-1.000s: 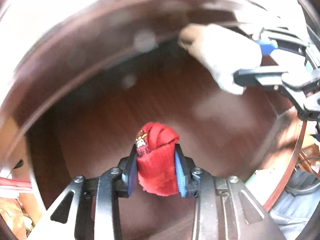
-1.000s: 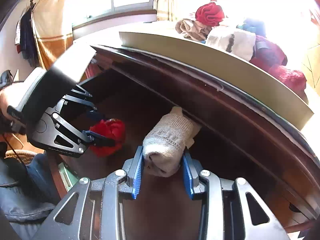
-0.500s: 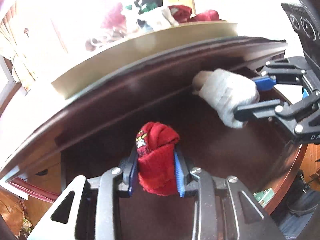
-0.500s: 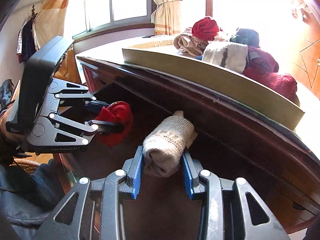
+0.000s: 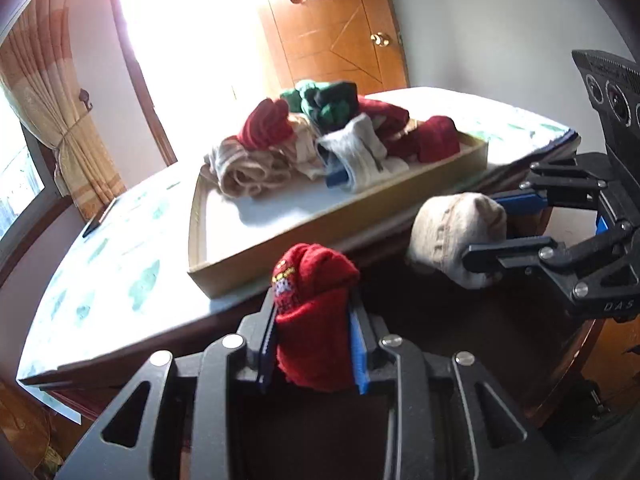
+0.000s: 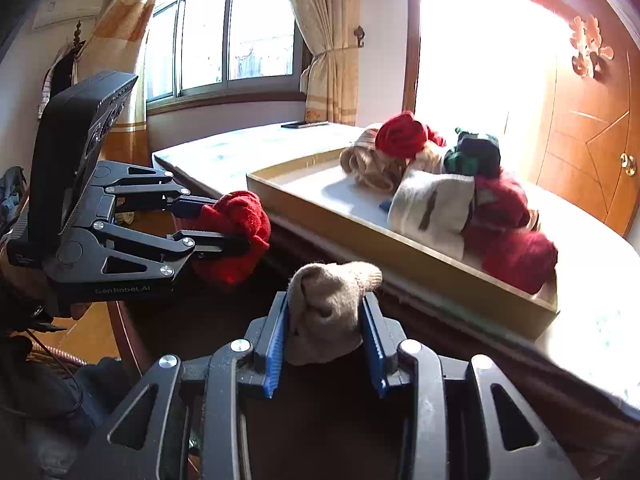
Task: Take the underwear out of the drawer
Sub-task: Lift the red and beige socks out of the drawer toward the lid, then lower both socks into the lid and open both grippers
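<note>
My left gripper point(image 5: 314, 340) is shut on a rolled red garment point(image 5: 314, 312) with a small printed patch. It is held above the open dark-wood drawer point(image 5: 460, 328), level with the tabletop edge. It also shows in the right wrist view point(image 6: 236, 236). My right gripper point(image 6: 326, 332) is shut on a rolled beige knitted garment point(image 6: 326, 308), also lifted over the drawer. That roll shows in the left wrist view point(image 5: 456, 236), to the right of the red one.
A shallow wooden tray point(image 5: 340, 224) on the tabletop holds a pile of rolled garments point(image 5: 332, 140) in red, beige, grey and green. The tabletop point(image 5: 112, 264) has a pale patterned cover. A wooden door point(image 5: 340, 40), window point(image 6: 224, 36) and curtains stand behind.
Both grippers have risen out of the drawer with their rolled garments, from deep inside it to the level of the tabletop. The tray and its pile have come into full view.
</note>
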Available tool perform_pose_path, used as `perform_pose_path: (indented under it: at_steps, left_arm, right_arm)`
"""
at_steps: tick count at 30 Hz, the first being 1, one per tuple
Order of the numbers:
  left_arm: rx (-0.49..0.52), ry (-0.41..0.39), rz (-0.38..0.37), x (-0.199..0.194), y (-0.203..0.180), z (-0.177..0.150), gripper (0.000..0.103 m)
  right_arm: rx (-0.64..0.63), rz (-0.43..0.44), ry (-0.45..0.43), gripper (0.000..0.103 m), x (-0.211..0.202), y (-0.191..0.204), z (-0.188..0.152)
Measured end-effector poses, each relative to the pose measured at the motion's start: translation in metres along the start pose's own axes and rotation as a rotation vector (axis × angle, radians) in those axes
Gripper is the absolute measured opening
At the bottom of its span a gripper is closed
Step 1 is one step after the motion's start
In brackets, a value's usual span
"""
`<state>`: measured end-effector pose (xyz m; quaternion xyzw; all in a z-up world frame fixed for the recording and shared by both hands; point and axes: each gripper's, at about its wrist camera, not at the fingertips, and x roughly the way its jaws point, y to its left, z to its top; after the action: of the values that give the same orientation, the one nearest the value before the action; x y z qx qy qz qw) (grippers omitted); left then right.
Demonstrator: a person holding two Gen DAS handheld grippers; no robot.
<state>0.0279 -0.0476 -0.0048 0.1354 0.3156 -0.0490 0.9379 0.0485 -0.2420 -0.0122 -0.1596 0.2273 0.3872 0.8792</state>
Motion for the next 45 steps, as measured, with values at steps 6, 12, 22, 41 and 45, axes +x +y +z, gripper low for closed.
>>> perform_pose_path:
  at_steps: [6,12,22,41,45]
  left_arm:
    - [-0.002,-0.072,0.043,0.001,0.017,0.030,0.029]
    - [-0.033,-0.113,0.088,-0.004,0.045,0.060,0.029]
    - [-0.110,-0.034,0.128,0.056,0.080,0.084,0.029]
    - [-0.151,0.058,0.110,0.095,0.087,0.062,0.031]
    - [-0.157,0.055,0.116,0.093,0.088,0.061,0.039]
  right_arm:
    - [-0.012,-0.024,-0.051,0.037,-0.007,-0.008,0.034]
    - [0.016,-0.041,-0.095,0.037,0.000,-0.026,0.071]
    - [0.036,-0.056,-0.053,0.037,0.047,-0.036,0.102]
    - [0.015,-0.075,0.051,0.039,0.092,-0.029,0.097]
    - [0.028,-0.069,0.041,0.044,0.091,-0.031,0.096]
